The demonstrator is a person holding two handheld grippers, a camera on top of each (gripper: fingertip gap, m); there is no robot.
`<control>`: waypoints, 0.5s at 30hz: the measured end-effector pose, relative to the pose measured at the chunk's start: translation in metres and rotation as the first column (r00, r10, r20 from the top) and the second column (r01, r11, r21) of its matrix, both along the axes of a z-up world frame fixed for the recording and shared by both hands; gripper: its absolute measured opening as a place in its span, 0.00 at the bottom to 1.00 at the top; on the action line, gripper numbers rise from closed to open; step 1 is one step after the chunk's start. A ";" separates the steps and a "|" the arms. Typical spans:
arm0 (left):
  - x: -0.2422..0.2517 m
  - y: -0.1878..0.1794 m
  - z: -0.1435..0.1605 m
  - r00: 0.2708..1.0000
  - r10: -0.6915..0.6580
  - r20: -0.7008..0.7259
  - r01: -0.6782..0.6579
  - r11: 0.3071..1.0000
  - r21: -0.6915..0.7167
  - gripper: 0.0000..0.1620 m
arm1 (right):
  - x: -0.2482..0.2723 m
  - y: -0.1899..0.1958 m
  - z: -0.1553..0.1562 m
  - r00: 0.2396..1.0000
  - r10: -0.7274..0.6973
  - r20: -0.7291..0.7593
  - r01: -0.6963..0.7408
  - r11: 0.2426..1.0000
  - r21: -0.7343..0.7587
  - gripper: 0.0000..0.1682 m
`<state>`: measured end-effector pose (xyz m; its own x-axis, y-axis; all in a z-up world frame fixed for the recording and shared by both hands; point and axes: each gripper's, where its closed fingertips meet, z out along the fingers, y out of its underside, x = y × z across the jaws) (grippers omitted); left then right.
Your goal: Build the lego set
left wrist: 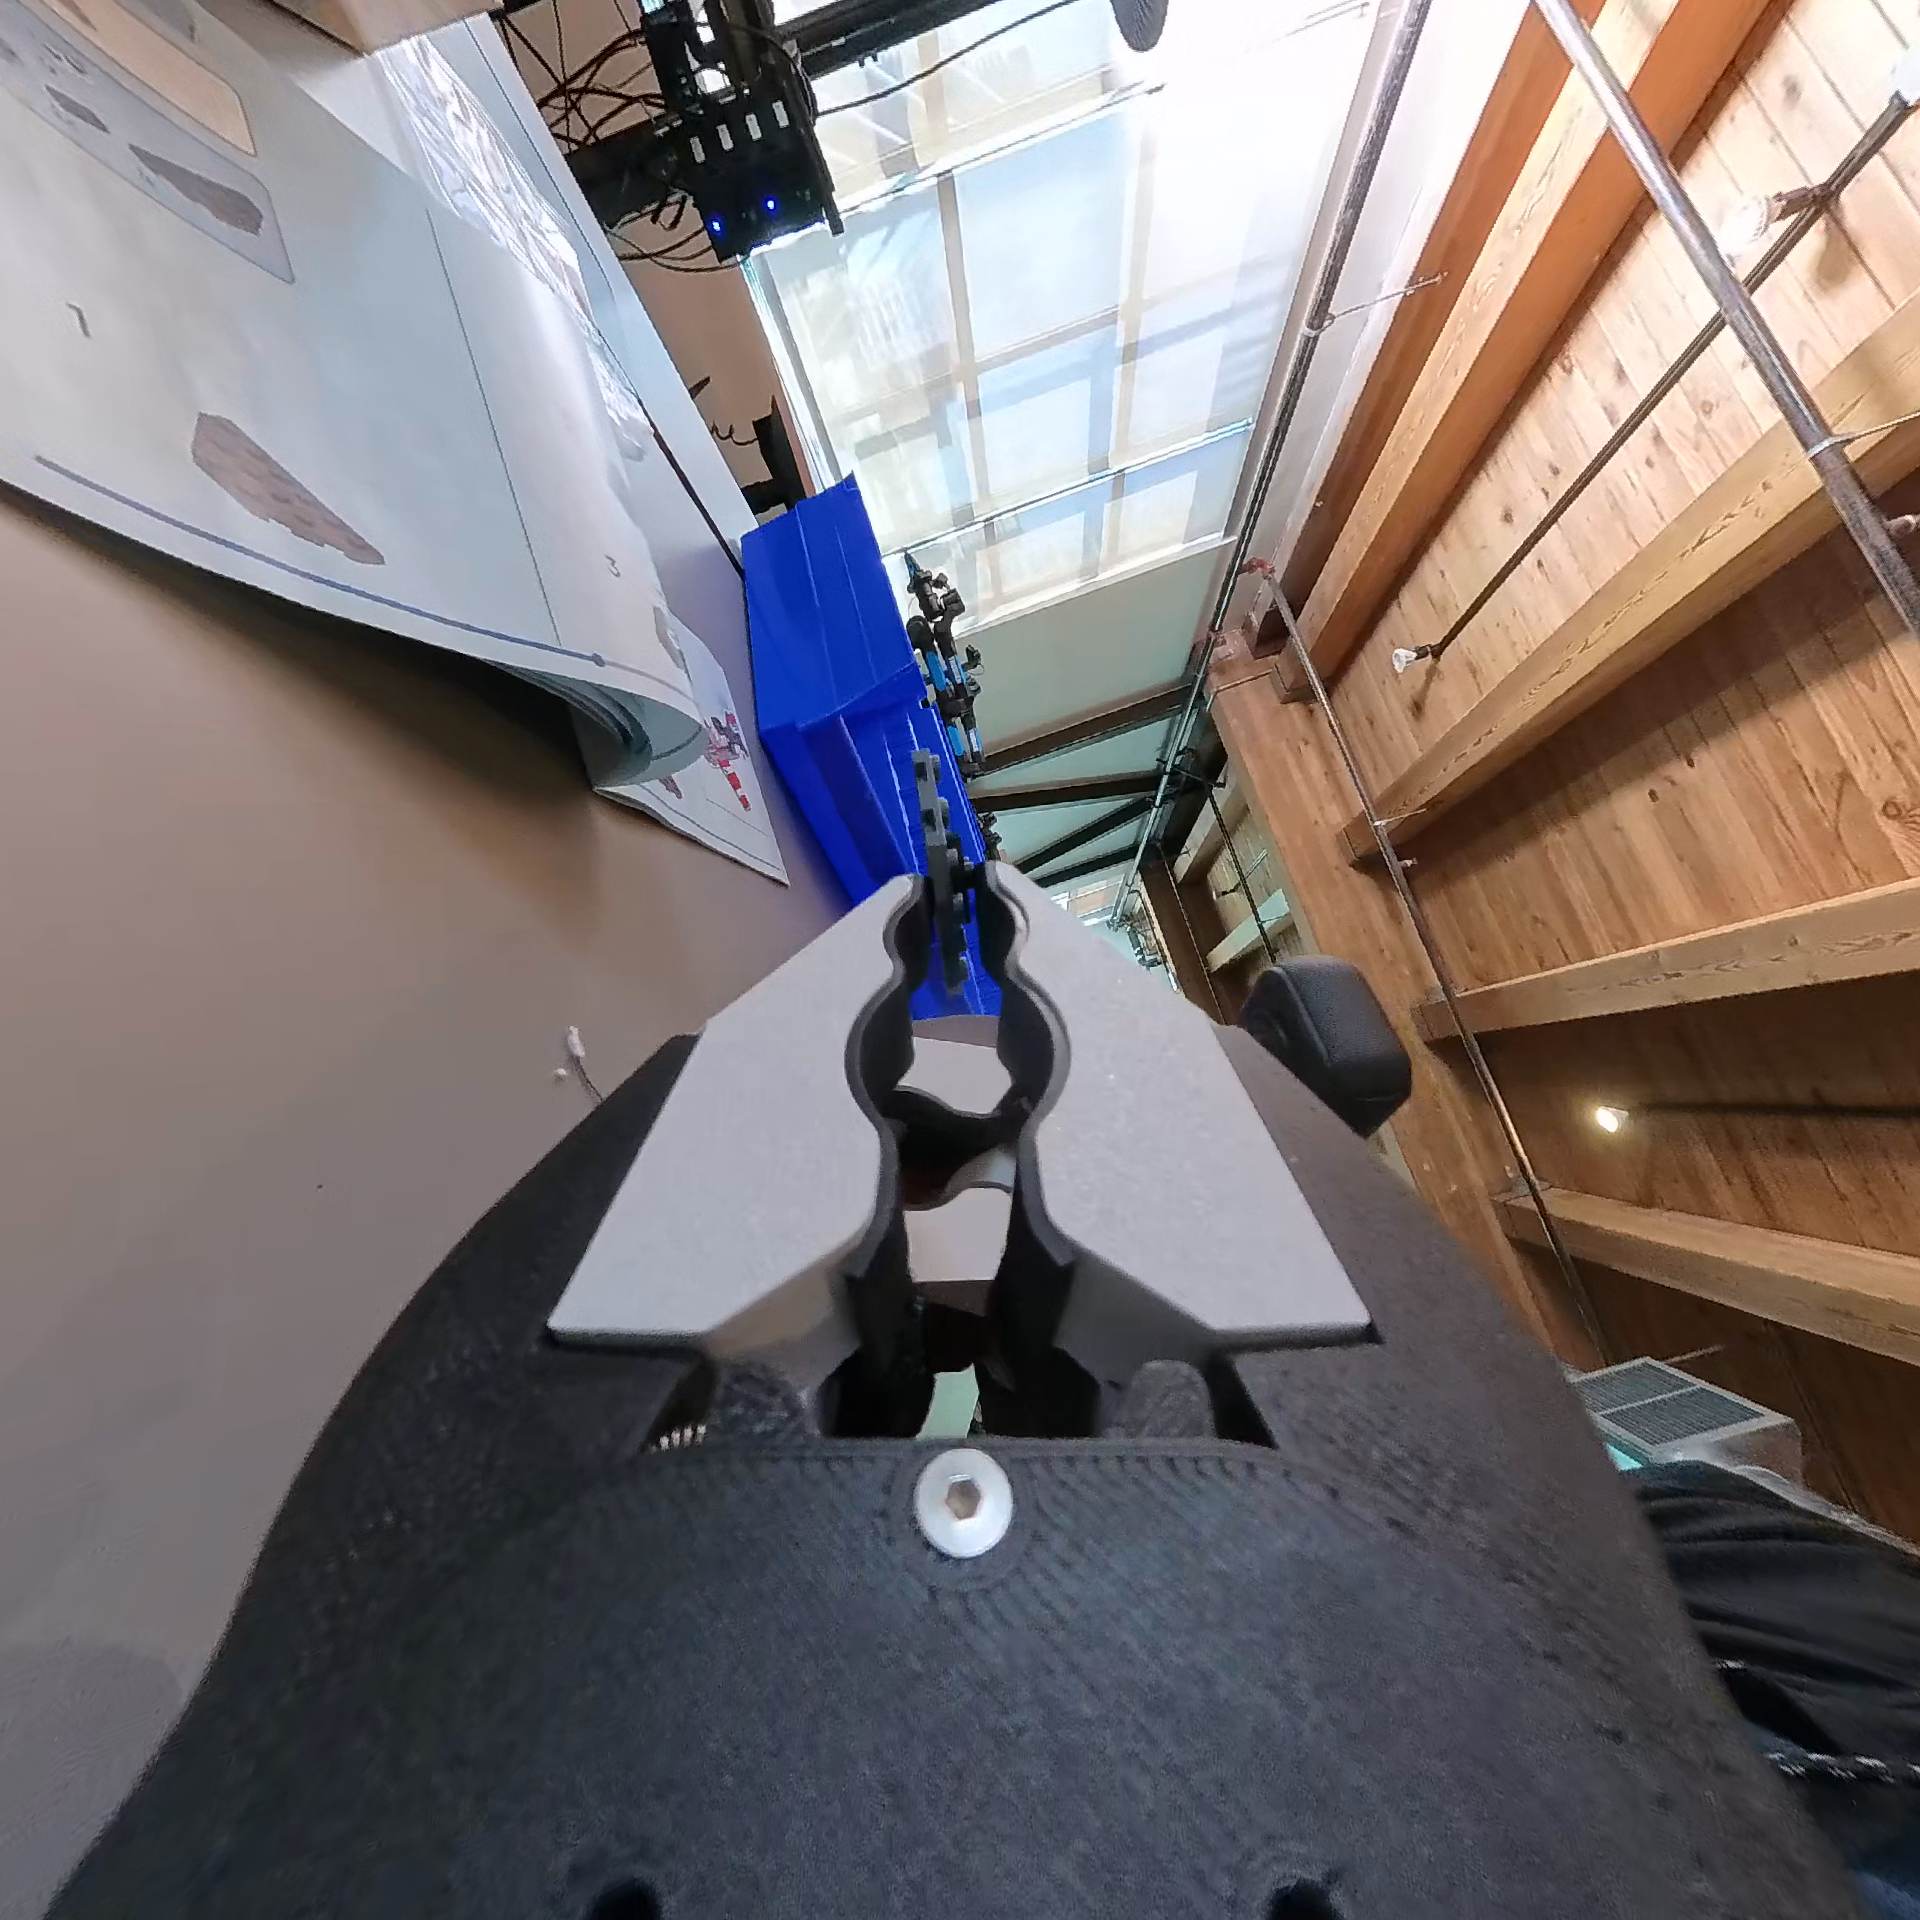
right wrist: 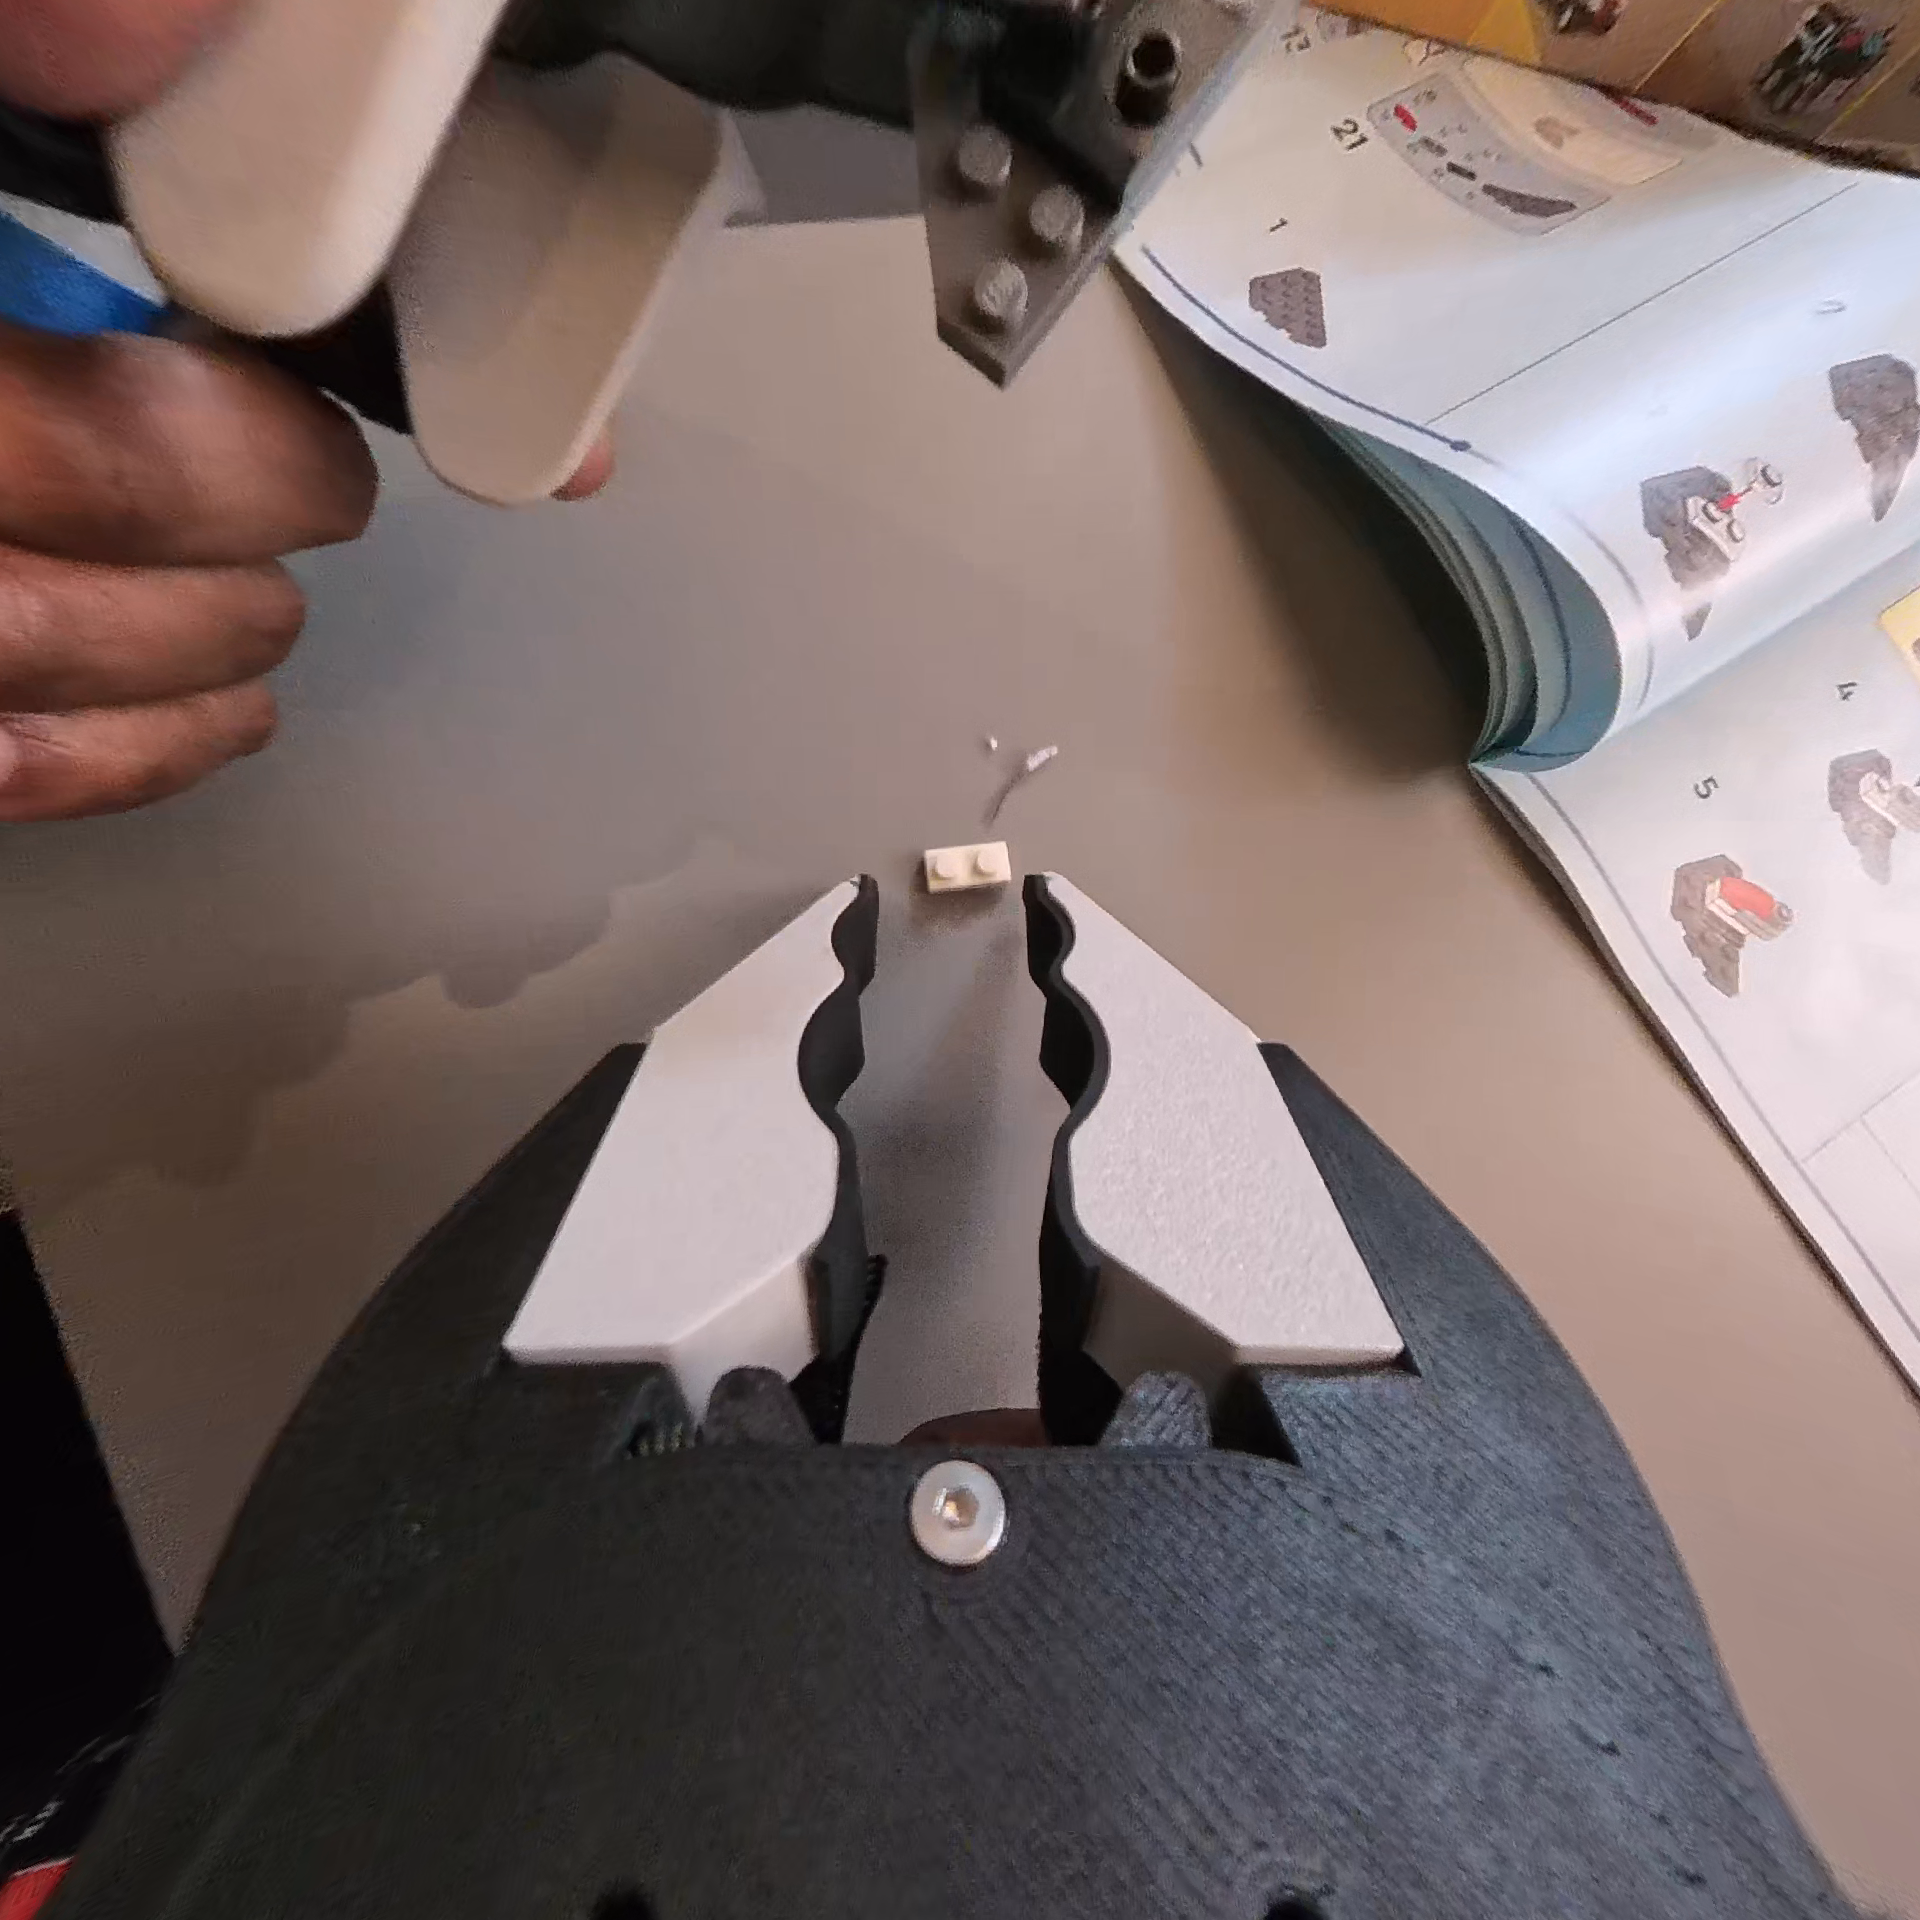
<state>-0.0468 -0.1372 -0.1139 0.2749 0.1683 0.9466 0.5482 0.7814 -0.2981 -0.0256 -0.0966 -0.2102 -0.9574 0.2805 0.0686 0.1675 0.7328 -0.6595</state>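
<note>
A wide stretch of bare bench (right wrist: pixel 727 644) is seen between the right gripper (right wrist: pixel 948 894) and the left gripper (right wrist: pixel 1049 62) farther off, bounded on the right by the curled edge of the open instruction booklet (right wrist: pixel 1558 582). The bench's own edges are not shown in the right wrist view. A small white plate (right wrist: pixel 964 868) with two studs lies flat on the bench just beyond the right gripper's tips; its fingers are spread, with nothing between them. A few tiny scraps (right wrist: pixel 1013 774) lie just past it. A dark grey wedge plate (right wrist: pixel 997 260), studded and tapering to a point, is pinched by the left gripper and held clear above the bench. In the left wrist view it (left wrist: pixel 940 862) is seen edge-on before a blue bin (left wrist: pixel 831 675).
</note>
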 end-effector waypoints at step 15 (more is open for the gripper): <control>0.001 0.003 -0.002 0.999 -0.033 0.011 0.033 0.999 0.022 0.05 | 0.001 0.000 0.004 0.999 0.022 0.039 -0.020 0.998 -0.057 0.10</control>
<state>-0.0455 -0.1341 -0.1162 0.2693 0.1382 0.9531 0.5768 0.7694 -0.2745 -0.0247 -0.0963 -0.2059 -0.9648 0.2625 0.0154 0.1790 0.6985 -0.6928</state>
